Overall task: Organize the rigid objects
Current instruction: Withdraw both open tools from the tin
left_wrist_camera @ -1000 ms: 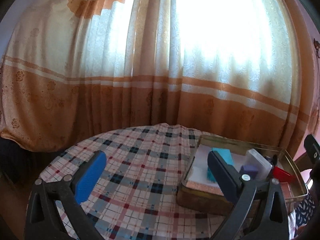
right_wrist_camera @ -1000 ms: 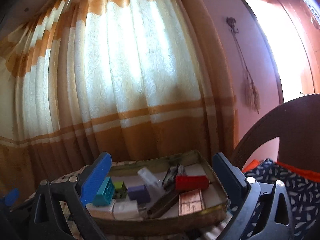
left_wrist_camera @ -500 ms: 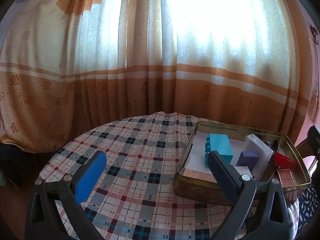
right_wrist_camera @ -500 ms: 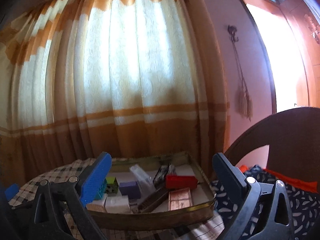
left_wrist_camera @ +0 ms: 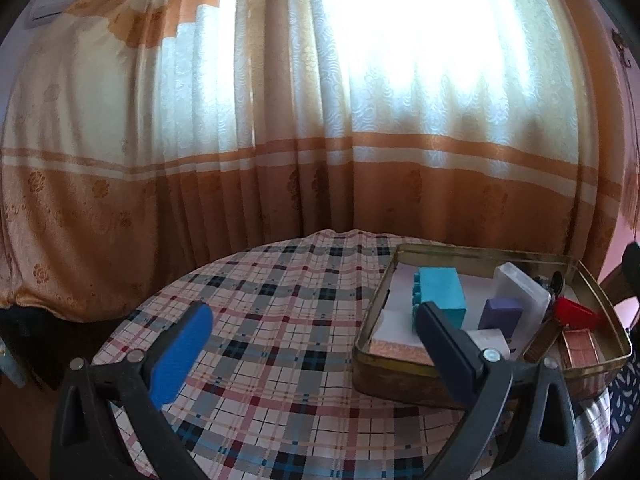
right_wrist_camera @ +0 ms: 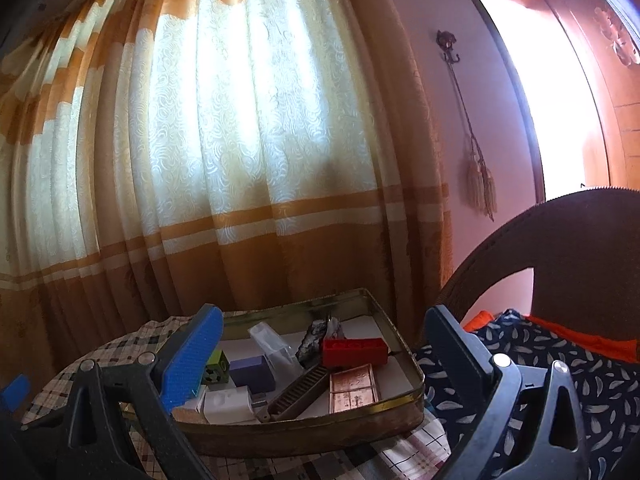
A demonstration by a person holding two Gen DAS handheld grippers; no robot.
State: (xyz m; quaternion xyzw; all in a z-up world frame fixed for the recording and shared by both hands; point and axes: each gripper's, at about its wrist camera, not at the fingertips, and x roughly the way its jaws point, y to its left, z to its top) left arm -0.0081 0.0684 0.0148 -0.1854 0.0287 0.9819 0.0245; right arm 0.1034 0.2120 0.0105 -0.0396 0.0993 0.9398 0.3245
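A brass-coloured metal tray [left_wrist_camera: 392, 376] [right_wrist_camera: 320, 436] sits on the right of a plaid-covered table [left_wrist_camera: 280, 320]. It holds a teal brick [left_wrist_camera: 440, 292], a purple block [left_wrist_camera: 500, 314] [right_wrist_camera: 252, 372], a clear plastic box [left_wrist_camera: 520, 286] [right_wrist_camera: 272, 344], a red brick [left_wrist_camera: 576, 312] [right_wrist_camera: 354, 352], a white adapter [right_wrist_camera: 228, 402], a dark comb [right_wrist_camera: 300, 390] and a copper-coloured bar [right_wrist_camera: 354, 388]. My left gripper [left_wrist_camera: 312, 344] is open and empty above the table, left of the tray. My right gripper [right_wrist_camera: 324, 348] is open and empty, hovering just before the tray.
An orange and cream curtain [left_wrist_camera: 280, 160] hangs close behind the table. A dark wooden chair back [right_wrist_camera: 560, 240] with patterned cloth [right_wrist_camera: 560, 360] stands right of the tray. A tassel [right_wrist_camera: 480, 192] hangs on the pink wall.
Both grippers have drifted back and tilted slightly, so the tray shows fuller in both views. Both stay open and empty. The objects in the tray have not moved.
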